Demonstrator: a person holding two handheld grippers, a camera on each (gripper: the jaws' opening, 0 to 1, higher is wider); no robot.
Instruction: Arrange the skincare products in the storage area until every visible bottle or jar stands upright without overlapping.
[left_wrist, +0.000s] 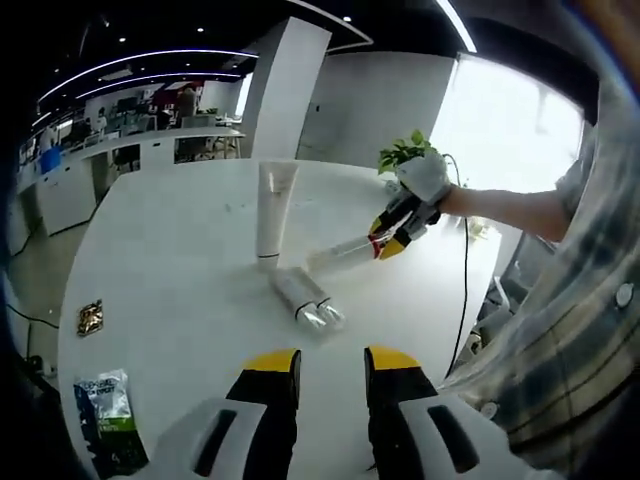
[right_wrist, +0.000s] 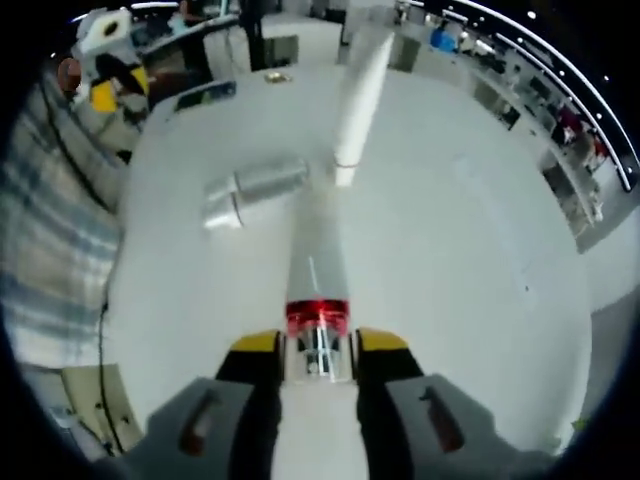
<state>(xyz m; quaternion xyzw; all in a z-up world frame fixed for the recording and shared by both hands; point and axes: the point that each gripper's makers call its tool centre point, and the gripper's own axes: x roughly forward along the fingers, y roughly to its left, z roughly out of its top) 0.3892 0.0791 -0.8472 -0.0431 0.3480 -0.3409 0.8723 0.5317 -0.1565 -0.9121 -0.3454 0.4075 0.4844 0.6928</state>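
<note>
On the white table (left_wrist: 180, 290) a white tube (left_wrist: 273, 212) stands upright on its cap. Beside it a silver bottle (left_wrist: 306, 296) lies on its side. A clear bottle with a red collar (left_wrist: 350, 250) is tilted low over the table, and my right gripper (left_wrist: 392, 240) is shut on its red end. In the right gripper view the clear bottle (right_wrist: 318, 270) runs forward from my right gripper (right_wrist: 318, 350), toward the white tube (right_wrist: 360, 100), with the silver bottle (right_wrist: 255, 190) to the left. My left gripper (left_wrist: 332, 365) hovers open, short of the silver bottle.
A green packet (left_wrist: 108, 415) and a small gold packet (left_wrist: 90, 317) lie at the table's left edge. A potted plant (left_wrist: 405, 152) and a cable (left_wrist: 464, 290) sit at the far right side. A person's plaid sleeve (left_wrist: 560, 330) fills the right.
</note>
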